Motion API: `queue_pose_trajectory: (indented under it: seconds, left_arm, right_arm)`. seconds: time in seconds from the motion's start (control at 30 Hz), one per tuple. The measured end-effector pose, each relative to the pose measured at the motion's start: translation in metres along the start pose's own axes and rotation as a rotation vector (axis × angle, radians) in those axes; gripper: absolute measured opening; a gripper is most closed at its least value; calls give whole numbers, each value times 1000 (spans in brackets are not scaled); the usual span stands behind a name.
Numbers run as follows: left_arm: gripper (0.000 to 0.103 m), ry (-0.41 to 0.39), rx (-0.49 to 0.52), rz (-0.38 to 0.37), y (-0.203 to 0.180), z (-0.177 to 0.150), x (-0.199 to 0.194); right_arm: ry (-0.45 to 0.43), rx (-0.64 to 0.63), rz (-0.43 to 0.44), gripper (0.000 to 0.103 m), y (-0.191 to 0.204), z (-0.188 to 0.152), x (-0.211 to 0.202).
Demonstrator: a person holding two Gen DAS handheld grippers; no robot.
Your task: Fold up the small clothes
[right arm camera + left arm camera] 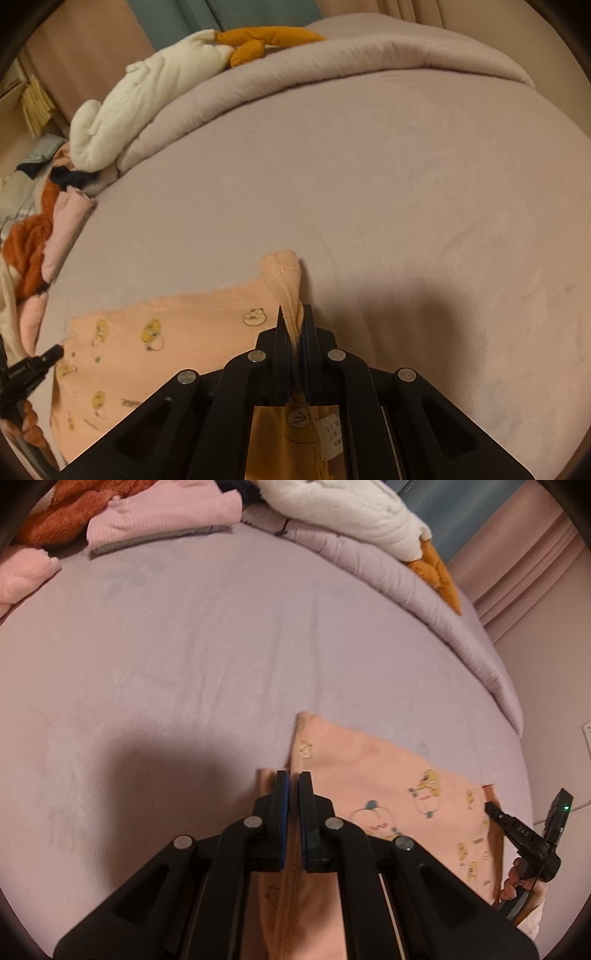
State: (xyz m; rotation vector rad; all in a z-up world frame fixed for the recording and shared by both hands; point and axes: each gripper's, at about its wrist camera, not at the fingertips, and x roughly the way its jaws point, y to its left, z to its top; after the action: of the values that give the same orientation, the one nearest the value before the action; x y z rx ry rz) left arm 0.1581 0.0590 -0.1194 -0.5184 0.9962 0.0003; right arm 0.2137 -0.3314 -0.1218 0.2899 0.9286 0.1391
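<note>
- Two grippers hold one small peach garment [388,786] with cartoon prints, which is spread between them low over the bed [184,657].
- Left gripper [294,779]: its jaws are closed on a seamed edge of the garment; the cloth runs between the blue pads [283,812] and sticks out past the tips toward the far side.
- Right gripper [294,314]: its jaws are pinched shut on a bunched hem, with a rolled tip of cloth poking out beyond them. A white label shows under the jaws.
- From the left gripper the garment stretches to the right; from the right gripper it stretches to the left, lying on the sheet.
- Far left on the bed lies a pile of clothes [159,513]; a rolled duvet [332,70] lies along the far edge.
</note>
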Motion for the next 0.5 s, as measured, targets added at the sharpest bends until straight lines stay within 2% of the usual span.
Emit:
queue_pose_trajectory:
  seconds: [0.13,0.3,0.33,0.4,0.47,0.5]
  left_arm:
    - [6,19,-3,7,4,-1,8]
    - [7,2,-23,13,6,-4,8]
    - [10,3,-23,14,5,-4,7]
    - [23,9,-26,11,4,-6,1]
    - [59,-1,-29,16,2,-8,-9]
    - [62,-17,-26,28,1,-9,-15]
  right_arm:
    - [-9,-15,-21,5,1,-5,-3]
    - [-9,-17,-50,5,0,-8,-7]
    - [-8,-19,-59,5,0,-9,-9]
    - [-8,-27,-75,10,-1,-10,-13]
    - [-10,-45,-87,19,-1,-11,-17]
    - [-15,-60,-92,23,1,-12,-22]
